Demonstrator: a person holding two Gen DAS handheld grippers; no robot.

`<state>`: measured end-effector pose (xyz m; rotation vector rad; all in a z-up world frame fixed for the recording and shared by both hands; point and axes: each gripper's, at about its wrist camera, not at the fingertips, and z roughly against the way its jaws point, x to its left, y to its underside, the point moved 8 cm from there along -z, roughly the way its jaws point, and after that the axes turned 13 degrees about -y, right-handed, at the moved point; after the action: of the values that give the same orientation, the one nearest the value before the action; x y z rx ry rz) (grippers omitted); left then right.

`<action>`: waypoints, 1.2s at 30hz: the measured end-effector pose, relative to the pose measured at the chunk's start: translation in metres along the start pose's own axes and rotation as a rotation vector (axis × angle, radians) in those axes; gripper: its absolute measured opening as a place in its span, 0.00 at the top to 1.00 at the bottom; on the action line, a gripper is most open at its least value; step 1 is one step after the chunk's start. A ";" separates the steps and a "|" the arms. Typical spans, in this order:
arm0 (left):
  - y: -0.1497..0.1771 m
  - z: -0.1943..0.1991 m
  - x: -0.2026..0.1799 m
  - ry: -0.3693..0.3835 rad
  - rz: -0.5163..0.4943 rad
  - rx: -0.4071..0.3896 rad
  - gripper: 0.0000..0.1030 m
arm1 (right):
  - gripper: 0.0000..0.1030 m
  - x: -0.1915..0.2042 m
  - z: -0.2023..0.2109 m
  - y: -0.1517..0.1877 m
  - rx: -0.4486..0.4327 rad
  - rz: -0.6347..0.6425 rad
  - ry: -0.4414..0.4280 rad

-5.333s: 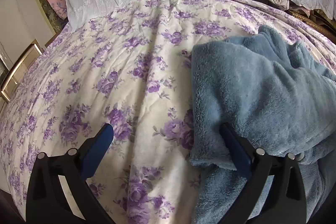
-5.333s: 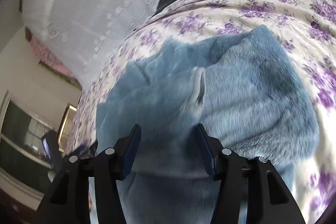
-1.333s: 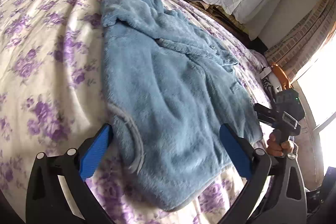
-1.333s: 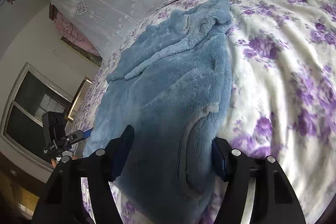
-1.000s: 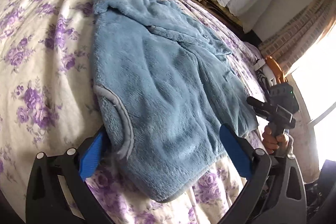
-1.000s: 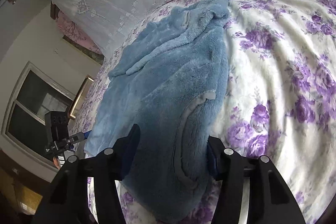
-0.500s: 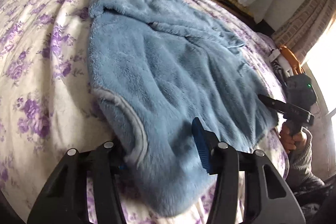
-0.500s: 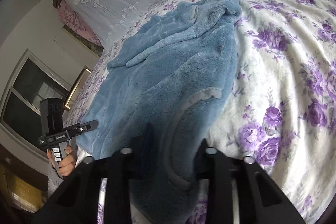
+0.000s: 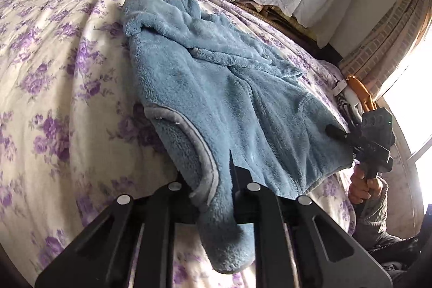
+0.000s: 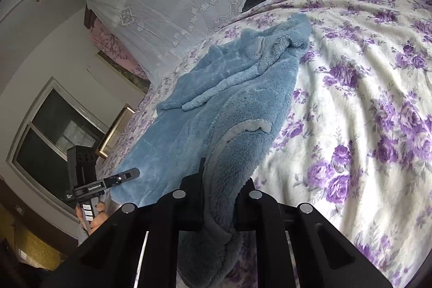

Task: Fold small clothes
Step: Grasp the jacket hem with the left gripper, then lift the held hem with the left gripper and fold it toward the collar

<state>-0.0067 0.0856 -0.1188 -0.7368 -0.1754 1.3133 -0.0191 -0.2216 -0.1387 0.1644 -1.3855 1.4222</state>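
One blue fleece jacket on bed; both hand-held grippers, left and right, just clamped on near-edge hem corners (fingertips buried in fleece).

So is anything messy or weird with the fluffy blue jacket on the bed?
A little. The blue fleece jacket lies rumpled on the flowery bedspread, its far end bunched up and a sleeve flopped across it. Its near corners are pinched by the left gripper and right gripper. Nothing looks torn or spilled.
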 end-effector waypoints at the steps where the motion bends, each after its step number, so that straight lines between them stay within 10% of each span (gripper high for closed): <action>1: 0.002 0.001 0.000 0.007 0.005 0.000 0.87 | 0.86 0.001 0.003 0.001 -0.003 -0.001 -0.010; 12: 0.017 -0.016 0.009 0.041 0.048 0.112 0.70 | 0.69 -0.015 -0.009 0.022 0.130 -0.047 0.026; 18: 0.014 -0.010 -0.005 -0.026 -0.043 0.080 0.87 | 0.86 -0.003 -0.006 0.019 0.105 0.000 0.029; 36: -0.096 0.004 -0.004 -0.063 0.024 -0.015 0.88 | 0.86 0.001 -0.019 -0.081 0.032 -0.104 -0.038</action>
<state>0.0685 0.0768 -0.0591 -0.7129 -0.2281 1.3606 0.0504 -0.2280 -0.0930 0.2818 -1.3659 1.3614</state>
